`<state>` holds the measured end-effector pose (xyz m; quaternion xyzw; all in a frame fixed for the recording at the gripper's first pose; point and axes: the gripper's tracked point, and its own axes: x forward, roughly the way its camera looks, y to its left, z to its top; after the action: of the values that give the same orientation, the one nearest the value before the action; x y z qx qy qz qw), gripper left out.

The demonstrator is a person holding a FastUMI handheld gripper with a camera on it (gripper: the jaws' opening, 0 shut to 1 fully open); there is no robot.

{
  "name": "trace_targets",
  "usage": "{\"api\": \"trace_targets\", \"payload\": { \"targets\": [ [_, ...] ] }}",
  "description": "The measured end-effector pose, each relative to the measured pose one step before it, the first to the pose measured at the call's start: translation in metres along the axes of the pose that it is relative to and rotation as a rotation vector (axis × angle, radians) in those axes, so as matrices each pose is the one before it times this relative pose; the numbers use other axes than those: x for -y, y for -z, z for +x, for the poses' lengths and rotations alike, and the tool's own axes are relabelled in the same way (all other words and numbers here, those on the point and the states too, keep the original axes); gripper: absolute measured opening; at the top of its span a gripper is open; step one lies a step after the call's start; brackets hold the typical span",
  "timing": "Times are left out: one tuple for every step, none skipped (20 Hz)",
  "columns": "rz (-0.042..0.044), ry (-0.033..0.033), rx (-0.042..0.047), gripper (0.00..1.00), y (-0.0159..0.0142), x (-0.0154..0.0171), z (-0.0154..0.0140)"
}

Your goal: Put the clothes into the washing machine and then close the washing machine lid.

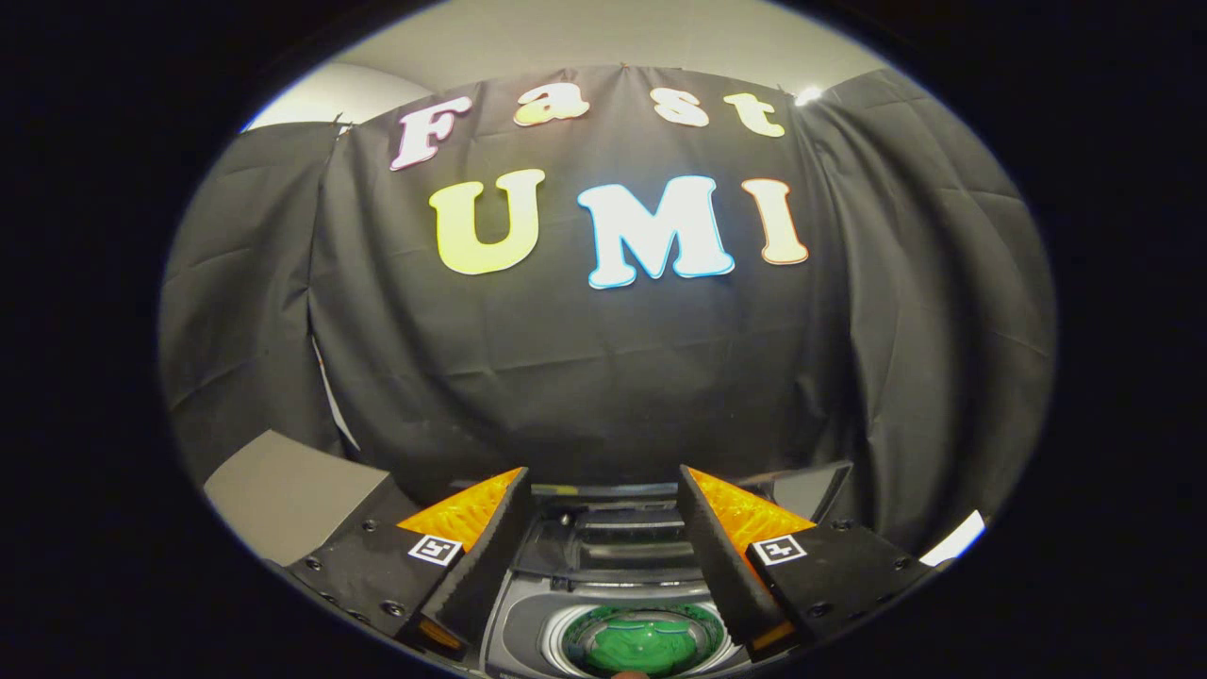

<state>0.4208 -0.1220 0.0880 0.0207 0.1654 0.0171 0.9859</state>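
- Gripper view: jaws [603, 490] stand apart, nothing between the fingers [486, 556]; both tips point at the black cloth wall [585, 377].
- Washing machine [618, 566] sits below and between the fingers, seen from above; its top opening is uncovered.
- Round drum [641, 646] visible inside the opening; its inside shows green. Cannot tell whether the green is clothing or the drum's own floor.
- Lid [811, 490] appears raised behind the right finger, leaning toward the wall; only a dark panel edge shows.
- Grey box-like block [283, 490] stands left of the machine, beside the left finger.
- Wall hangs just beyond the machine.
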Motion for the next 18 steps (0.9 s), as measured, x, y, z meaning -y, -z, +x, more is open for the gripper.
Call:
{"api": "trace_targets", "payload": {
  "targets": [
    [0.01310,0.00669,-0.01058,0.97,0.00239,0.00292,0.01560],
    [0.00285,0.00564,-0.01049,0.97,0.00434,0.00285,0.01370],
    [-0.00780,0.01323,-0.00091,0.98,-0.00110,0.00451,0.01173],
    [-0.02674,0.01707,0.01504,0.98,-0.00288,0.00647,0.01017],
    [-0.04071,0.01887,0.02185,0.98,-0.00458,0.00539,0.01059],
    [-0.02757,0.02177,0.01157,0.98,0.00097,0.00564,0.00979],
    [-0.00368,0.00483,-0.02152,0.98,0.00651,0.00307,0.00857],
    [0.02052,-0.00539,-0.03321,0.98,0.00771,-0.00003,0.00696],
    [0.02243,-0.00781,-0.02390,0.98,0.00670,-0.00081,0.00746],
    [0.01247,0.00531,-0.02373,0.98,0.00814,0.00141,0.00776],
    [-0.01731,0.00416,0.03675,0.98,-0.00568,0.00043,0.00112],
    [-0.00835,0.00515,-0.01371,0.98,0.00297,-0.00026,-0.00031],
    [0.00149,0.00463,0.00410,0.98,-0.00251,-0.00018,-0.00375],
    [0.00566,0.00075,-0.00608,0.98,0.00482,0.00023,-0.00210],
    [-0.00876,-0.00363,0.00479,0.98,0.00116,-0.00094,-0.00621],
    [-0.00026,-0.00348,0.00798,0.99,0.00163,0.00081,-0.00473],
    [0.00102,-0.00297,0.01019,0.98,0.00024,0.00069,-0.00719],
    [-0.00297,-0.00179,0.01663,0.98,0.00160,-0.00051,-0.00854]
  ]
}}
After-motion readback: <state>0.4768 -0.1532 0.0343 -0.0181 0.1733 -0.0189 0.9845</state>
